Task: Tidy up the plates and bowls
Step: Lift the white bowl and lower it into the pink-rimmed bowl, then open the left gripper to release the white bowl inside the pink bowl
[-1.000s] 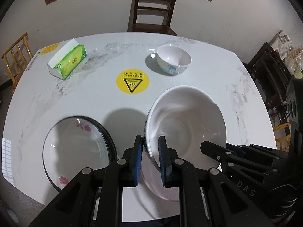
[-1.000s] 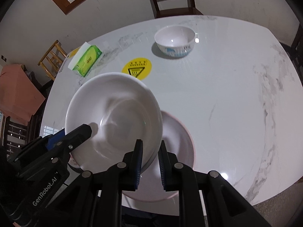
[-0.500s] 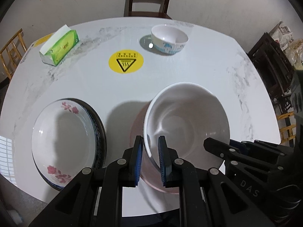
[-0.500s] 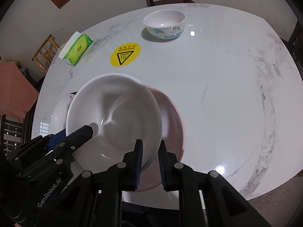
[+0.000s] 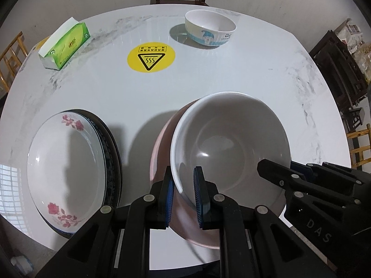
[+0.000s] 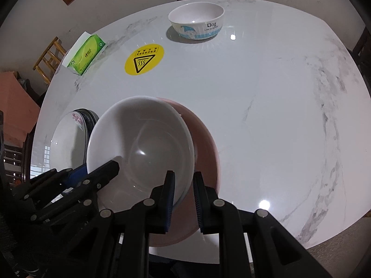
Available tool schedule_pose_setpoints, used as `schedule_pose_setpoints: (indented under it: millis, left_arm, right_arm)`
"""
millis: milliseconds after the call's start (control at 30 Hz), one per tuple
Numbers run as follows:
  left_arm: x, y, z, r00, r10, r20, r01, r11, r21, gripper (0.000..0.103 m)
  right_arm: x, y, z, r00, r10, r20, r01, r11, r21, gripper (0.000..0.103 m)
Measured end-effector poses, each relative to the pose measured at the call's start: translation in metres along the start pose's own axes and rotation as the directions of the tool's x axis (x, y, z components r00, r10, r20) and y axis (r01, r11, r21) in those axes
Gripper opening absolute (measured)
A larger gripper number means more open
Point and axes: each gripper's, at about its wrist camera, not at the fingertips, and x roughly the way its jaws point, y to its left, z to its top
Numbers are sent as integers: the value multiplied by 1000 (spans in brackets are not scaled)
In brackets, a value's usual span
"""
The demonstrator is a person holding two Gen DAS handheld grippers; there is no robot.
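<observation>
Taking the pink plate [image 5: 162, 143] as your landmark and reading from left to right: to its left, just beside it, sits the stack of plates topped by the rose-patterned plate [image 5: 62, 169] over a dark-rimmed one. Directly above the pink plate you hold the large white bowl [image 5: 231, 148], and both tools are on it: your left gripper [image 5: 183, 197] pinches the bowl's near-left rim, one pad inside and one outside, and your right gripper [image 6: 183, 199] does the same on the near-right rim. Both are clamped on the rim, not open. The bowl looks tilted, its left side low toward the pink plate; whether it already touches the plate I cannot tell. Beyond the pink plate, well apart across the marble table [image 6: 266, 92], stands the small cartoon-printed bowl [image 5: 209, 31], with the yellow hot-surface sticker [image 5: 150, 55] and the green tissue box [image 5: 67, 45] farther left. What matters for your next move is that the bowl hangs over the pink plate, so it probably only needs levelling and lowering.
</observation>
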Motion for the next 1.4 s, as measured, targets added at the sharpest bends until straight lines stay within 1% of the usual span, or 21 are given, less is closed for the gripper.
schedule_pose_setpoints:
  millis: [133, 200, 267, 433, 467, 733, 1067, 1400]
  left_arm:
    - [0, 0, 1, 1000, 3, 3, -3, 1000, 1, 14]
    - [0, 0, 2, 1000, 1, 3, -1, 1000, 0, 15]
    - [0, 0, 2, 1000, 2, 2, -2, 1000, 0, 17]
    - [-1, 0, 3, 1000, 8, -2, -8, 1000, -2, 18]
    - [-1, -1, 3, 1000, 9, -2, -9, 1000, -1, 21]
    - [0, -2, 4, 1000, 5, -8, -5, 1000, -9, 28]
    - [-1, 0, 3, 1000, 1, -4, -1, 1000, -10, 29]
    - [-3, 1, 3, 1000, -3, 8, 3, 1000, -13, 31]
  right_arm:
    - [4, 2, 1, 1000, -10, -11, 10, 1000, -14, 17]
    - [5, 3, 0, 1000, -12, -15, 11, 1000, -19, 19]
    - [6, 5, -1, 1000, -19, -22, 19, 1000, -23, 19]
    - [8, 8, 0, 999, -32, -27, 31, 999, -29, 19]
    - [8, 8, 0, 999, -33, -27, 32, 999, -28, 19]
    - [6, 7, 0, 999, -35, -22, 35, 999, -15, 20]
    - [9, 6, -1, 999, -22, -34, 22, 1000, -4, 20]
    - [10, 6, -3, 999, -19, -26, 19, 1000, -15, 20]
